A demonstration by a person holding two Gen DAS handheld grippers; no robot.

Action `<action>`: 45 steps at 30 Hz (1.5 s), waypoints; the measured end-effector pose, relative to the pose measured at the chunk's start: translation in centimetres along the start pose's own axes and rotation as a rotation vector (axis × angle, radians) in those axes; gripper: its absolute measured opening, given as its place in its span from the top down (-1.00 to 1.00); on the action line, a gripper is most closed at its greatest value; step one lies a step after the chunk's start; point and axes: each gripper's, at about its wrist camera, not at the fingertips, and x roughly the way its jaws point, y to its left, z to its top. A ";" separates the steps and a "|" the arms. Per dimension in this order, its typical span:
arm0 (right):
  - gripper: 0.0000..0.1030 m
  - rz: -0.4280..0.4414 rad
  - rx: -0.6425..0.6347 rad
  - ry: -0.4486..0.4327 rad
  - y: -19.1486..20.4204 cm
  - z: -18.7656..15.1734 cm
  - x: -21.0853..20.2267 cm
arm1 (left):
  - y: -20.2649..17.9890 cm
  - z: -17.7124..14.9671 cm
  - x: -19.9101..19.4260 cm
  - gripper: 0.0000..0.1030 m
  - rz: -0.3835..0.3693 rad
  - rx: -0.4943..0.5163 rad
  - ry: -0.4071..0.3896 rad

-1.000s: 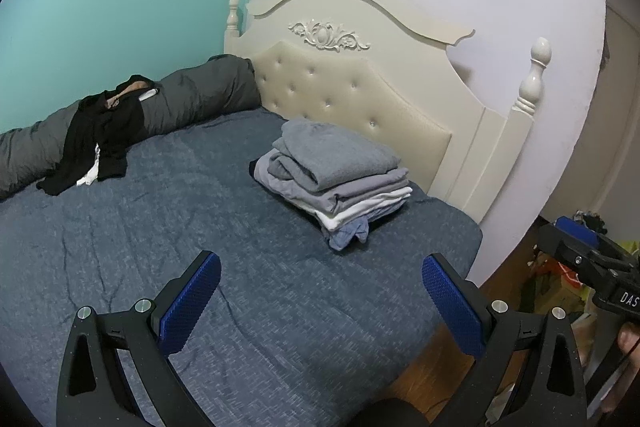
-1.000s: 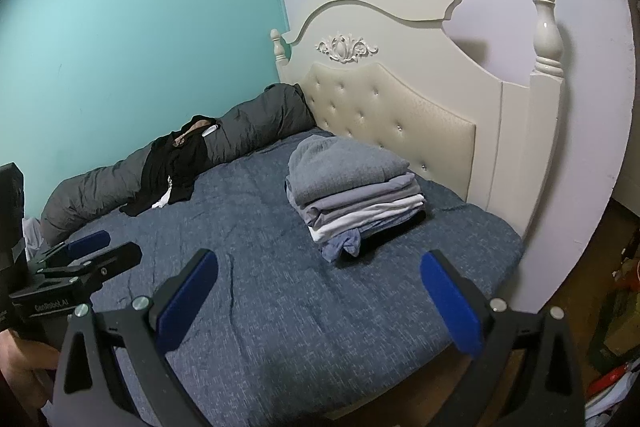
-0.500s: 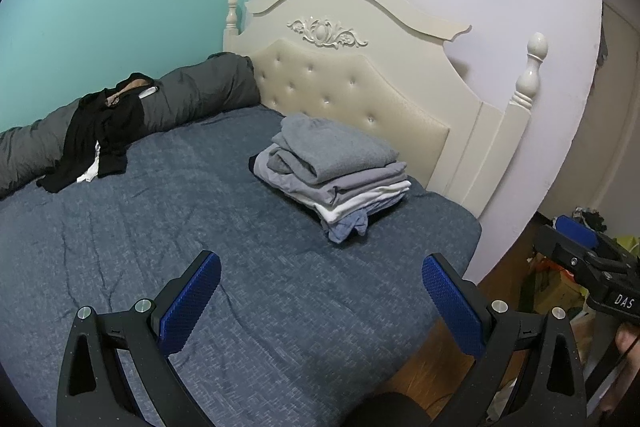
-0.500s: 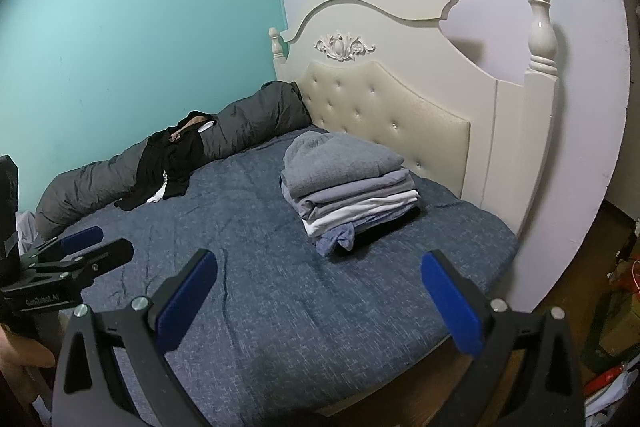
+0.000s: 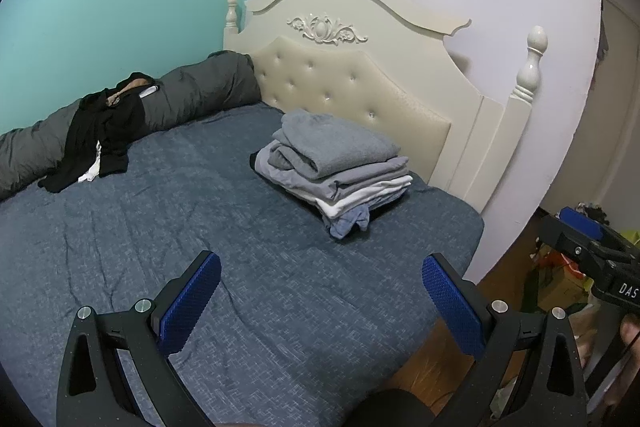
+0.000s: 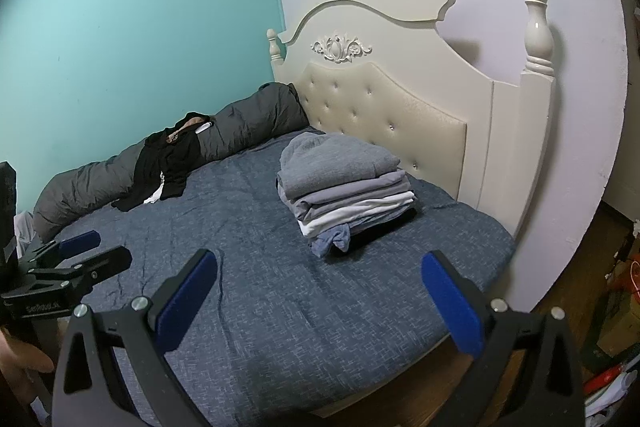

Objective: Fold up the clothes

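Folded stack sitting on the bed near the headboard

The stack of folded grey and white clothes [image 5: 336,167] is lying on the blue bedspread [image 5: 200,227], just before the cream tufted headboard [image 5: 360,83]; well left, black unfolded garments [image 5: 100,135] are draping over a rolled grey duvet [image 5: 192,91] along the wall.

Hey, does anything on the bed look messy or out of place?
Yes. A black garment lies crumpled over the grey bolster, unfolded, and a blue piece hangs out from the bottom of the folded stack.
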 end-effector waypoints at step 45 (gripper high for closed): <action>-0.99 0.010 -0.011 -0.006 0.1 0.0 0.0 | 0.2 0.2 -0.6 -0.99 0.004 -0.011 -0.027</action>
